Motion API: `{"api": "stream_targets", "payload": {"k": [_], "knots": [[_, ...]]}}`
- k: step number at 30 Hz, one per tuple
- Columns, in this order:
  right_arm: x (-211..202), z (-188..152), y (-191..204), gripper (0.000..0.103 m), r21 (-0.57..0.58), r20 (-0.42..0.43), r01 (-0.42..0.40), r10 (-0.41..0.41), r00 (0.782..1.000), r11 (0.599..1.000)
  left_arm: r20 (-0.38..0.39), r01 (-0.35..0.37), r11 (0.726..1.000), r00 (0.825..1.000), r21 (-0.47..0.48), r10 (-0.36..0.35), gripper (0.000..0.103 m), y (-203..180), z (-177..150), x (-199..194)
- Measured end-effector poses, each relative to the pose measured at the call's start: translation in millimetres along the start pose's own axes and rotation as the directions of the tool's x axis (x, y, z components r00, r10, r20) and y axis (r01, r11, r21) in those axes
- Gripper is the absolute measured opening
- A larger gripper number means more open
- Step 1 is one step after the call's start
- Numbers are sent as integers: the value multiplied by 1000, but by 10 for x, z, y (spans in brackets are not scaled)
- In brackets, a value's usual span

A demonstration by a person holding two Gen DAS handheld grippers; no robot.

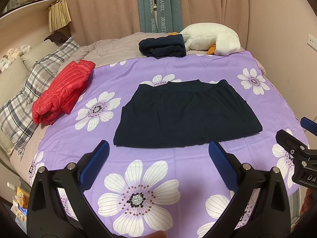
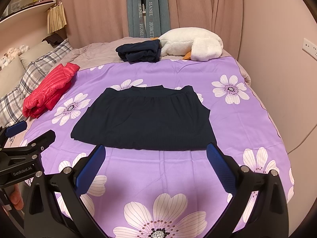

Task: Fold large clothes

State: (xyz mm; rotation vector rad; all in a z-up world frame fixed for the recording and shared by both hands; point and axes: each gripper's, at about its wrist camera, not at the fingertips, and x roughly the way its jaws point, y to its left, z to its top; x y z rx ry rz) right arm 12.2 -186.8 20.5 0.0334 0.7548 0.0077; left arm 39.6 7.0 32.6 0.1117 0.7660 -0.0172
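a purple bedspread (image 1: pixel 178 69) printed with big white flowers covered the bed, smooth and nearly flat. at its centre lay the dark navy garment (image 1: pixel 186 115), spread out, roughly trapezoid, wider at the near hem, with a gathered band across the top; the cloth looked thin and matte. at 10 o'clock from it sat a folded red puffer jacket (image 1: pixel 63 91), quilted in narrow shiny ribs, its far side against a grey plaid pillow (image 1: pixel 29 95). at 12 o'clock, well apart, a bundle of folded dark clothes (image 1: pixel 162 46) rested just beside a fluffy white plush toy (image 1: pixel 212 37) with orange parts. pink curtains (image 1: pixel 103 6) hung behind.

the left gripper (image 1: pixel 158 150) was spread wide, its blue textured pads (image 1: pixel 222 166) empty, just short of the garment's near hem. the right gripper (image 2: pixel 155 152) was likewise spread and held nothing, hovering at the same hem. nothing lay between either gripper and the garment.
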Motion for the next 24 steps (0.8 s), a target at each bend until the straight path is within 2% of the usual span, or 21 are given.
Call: {"api": "stream_targets", "payload": {"k": [24], "knots": [[2,5,7,102,2,-2,-1,1,1000,1000,-13,9,1000,1000,4,-9,101,-40,-54,62]]}}
